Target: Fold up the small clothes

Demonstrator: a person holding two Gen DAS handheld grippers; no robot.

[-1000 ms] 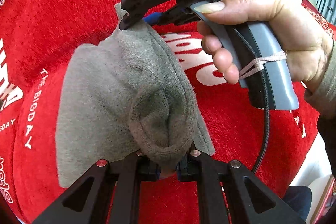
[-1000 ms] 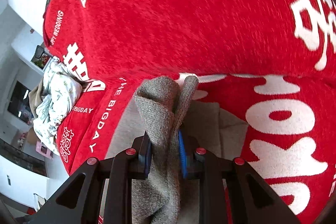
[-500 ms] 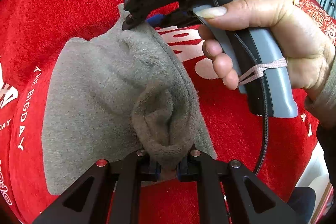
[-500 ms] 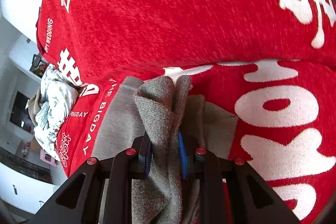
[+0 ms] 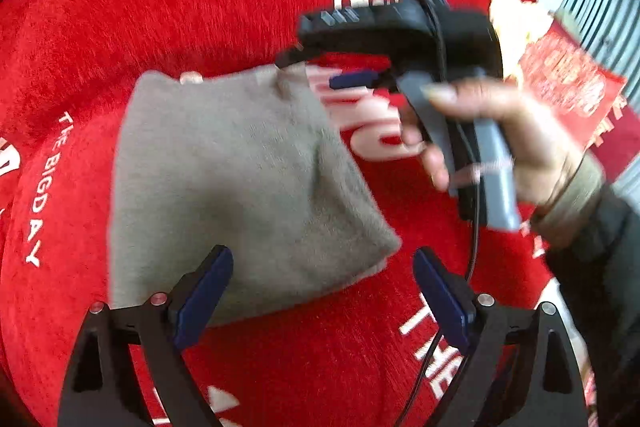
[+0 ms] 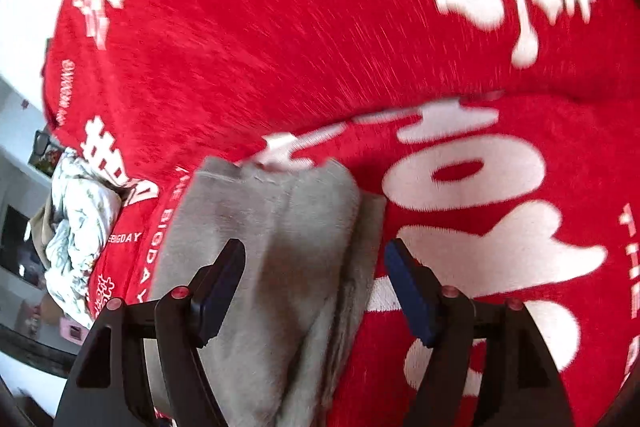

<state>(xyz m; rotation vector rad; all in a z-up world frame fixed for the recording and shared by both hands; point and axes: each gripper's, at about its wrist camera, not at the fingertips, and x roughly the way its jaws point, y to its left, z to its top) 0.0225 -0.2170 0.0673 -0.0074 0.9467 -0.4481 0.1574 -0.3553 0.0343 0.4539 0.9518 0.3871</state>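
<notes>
One grey garment (image 5: 240,179) lying folded on the red blanket (image 5: 160,7), two grippers, left gripper (image 5: 320,291) jaws spread wide over its near edge, right gripper (image 6: 316,283) jaws released above it, one crumpled white cloth (image 6: 76,227) beside the blanket.

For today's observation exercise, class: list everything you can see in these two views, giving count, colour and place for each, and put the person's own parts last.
garment: one, grey, folded, lying flat on the blanket.
blanket: one, red with white lettering, under everything.
cloth: one crumpled heap, white with a pale print, at the blanket's left edge in the right wrist view.
packet: one, red with gold print, beyond the right hand; blurred.
left claw: one, black with blue pads, open, over the garment's near edge.
right claw: one, black with blue pads, open, over the garment.
right hand: one, bare, gripping the right claw's grey handle.
</notes>
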